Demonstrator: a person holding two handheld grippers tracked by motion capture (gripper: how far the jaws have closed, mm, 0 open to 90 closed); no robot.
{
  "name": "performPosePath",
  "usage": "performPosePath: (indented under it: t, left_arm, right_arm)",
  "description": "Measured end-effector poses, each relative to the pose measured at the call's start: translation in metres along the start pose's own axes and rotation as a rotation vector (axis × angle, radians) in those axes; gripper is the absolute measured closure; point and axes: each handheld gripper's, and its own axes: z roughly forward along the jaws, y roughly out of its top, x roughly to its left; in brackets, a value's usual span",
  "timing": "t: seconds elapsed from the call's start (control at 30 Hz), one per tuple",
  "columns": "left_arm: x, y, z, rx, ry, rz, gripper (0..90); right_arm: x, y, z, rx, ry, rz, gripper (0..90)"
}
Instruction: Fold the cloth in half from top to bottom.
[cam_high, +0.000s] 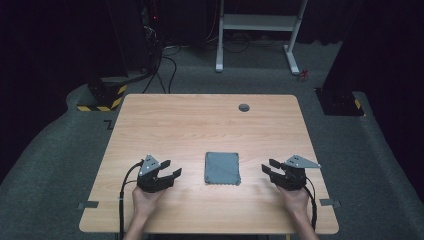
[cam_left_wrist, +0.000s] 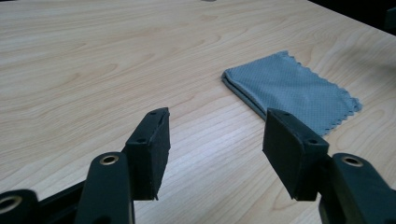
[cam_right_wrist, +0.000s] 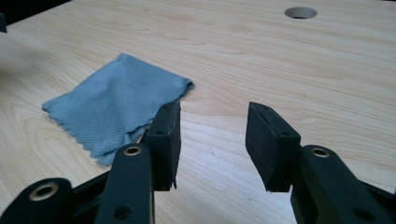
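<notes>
1. Nearest, the left gripper and right gripper sit at the near edge of the table; both point inward; jaws stand apart, holding nothing.
2. Between them, slightly farther, lies the folded grey cloth, flat and touching neither; right of the left gripper's pads, left of the right's.
3. Its long axis runs near to far, only slightly; both grippers look about equally close; the zigzag edge is nearest.
4. Farthest, the round hole.
</notes>
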Motion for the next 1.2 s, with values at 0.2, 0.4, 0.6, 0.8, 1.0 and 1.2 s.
performPosePath:
  t: [0.2, 0.4, 0.6, 0.8, 1.0, 1.2]
  left_arm:
    - [0.005, -0.007, 0.000, 0.034, 0.054, 0.004, 42.4]
    - [0.005, -0.011, 0.003, 0.088, 0.121, 0.044, 41.4]
    - [0.011, -0.013, 0.006, 0.123, 0.147, 0.029, 41.2]
    - [0.021, -0.018, 0.009, 0.153, 0.193, 0.009, 39.4]
    - [0.025, -0.023, 0.010, 0.165, 0.232, 0.016, 39.1]
    - [0.031, -0.027, 0.010, 0.167, 0.247, 0.000, 38.5]
  right_arm:
    - [-0.004, -0.005, -0.006, 0.026, -0.067, -0.028, 55.1]
    - [-0.014, -0.016, -0.008, 0.065, -0.101, -0.008, 54.8]
    - [-0.020, -0.022, -0.011, 0.111, -0.158, -0.004, 54.1]
    - [-0.027, -0.027, -0.012, 0.145, -0.215, -0.009, 51.2]
    - [-0.033, -0.031, -0.010, 0.183, -0.252, 0.016, 46.9]
    - [-0.037, -0.035, -0.006, 0.209, -0.271, 0.031, 45.1]
